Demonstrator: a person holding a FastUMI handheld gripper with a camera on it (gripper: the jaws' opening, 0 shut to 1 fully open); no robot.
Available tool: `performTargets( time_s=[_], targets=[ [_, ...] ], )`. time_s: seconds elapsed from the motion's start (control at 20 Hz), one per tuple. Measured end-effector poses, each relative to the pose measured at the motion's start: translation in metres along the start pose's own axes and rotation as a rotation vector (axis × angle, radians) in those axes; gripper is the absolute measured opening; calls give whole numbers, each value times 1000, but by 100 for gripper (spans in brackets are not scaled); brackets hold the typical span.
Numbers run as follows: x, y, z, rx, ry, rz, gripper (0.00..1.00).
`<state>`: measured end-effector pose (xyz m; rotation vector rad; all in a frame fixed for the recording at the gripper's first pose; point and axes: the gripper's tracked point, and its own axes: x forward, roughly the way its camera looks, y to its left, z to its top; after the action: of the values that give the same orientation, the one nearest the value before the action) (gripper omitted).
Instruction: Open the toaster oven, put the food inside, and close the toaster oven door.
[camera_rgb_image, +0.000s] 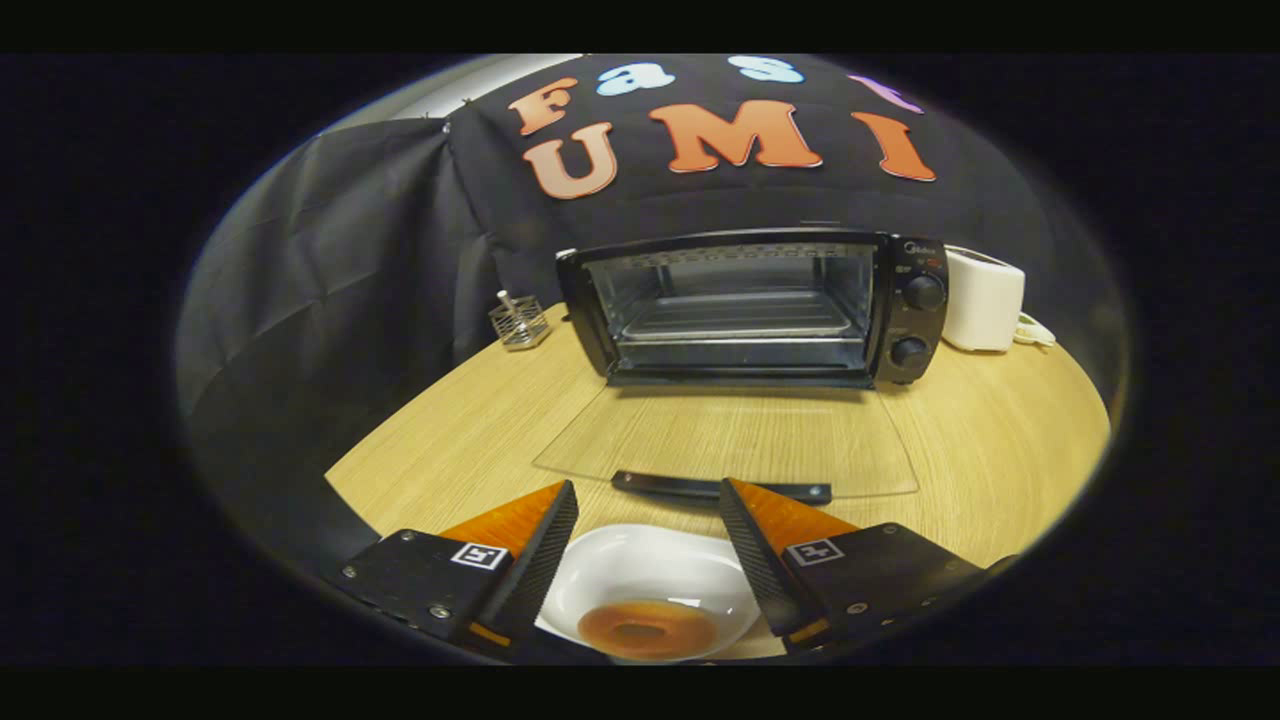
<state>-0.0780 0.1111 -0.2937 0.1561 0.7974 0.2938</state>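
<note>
I am reading the first step as done: the toaster oven (750, 305) is standing at the far side of the worktop (1000, 450) with its door (725, 440) folded all the way down, lying flat towards me. The food is not in yet, so loading and closing are both left.

The gripper (648, 530) is hanging just short of the door's edge with the jaws spread wide, gripping nothing. Between them, and a little below, a doughnut (647, 630) is sitting in a white dish (650, 570); whether the jaws are touching the dish rim I cannot tell.

The doughnut is a brown ring with a glossy, glazed-looking skin. The dish looks like smooth glazed ceramic, shallow, with rounded corners. The door is a clear glass pane, so the worktop's pale wood grain is showing through it, and a dark bar handle (722, 488) is running along its near edge. The oven is a black box with two round knobs (922, 292) down its right side and a ribbed metal tray (740, 318) on a wire shelf inside. A small wire basket (519, 322) is sitting to its left, a white, rounded plastic-looking appliance (983, 298) to its right.
</note>
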Motion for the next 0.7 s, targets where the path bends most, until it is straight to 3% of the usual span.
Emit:
performTargets(
  time_s=[0.4,0.7],
  targets=[
    [-47,0,-70,-110,135,-10,89],
    [-56,-5,-83,-153,161,-41,90]
  ],
)
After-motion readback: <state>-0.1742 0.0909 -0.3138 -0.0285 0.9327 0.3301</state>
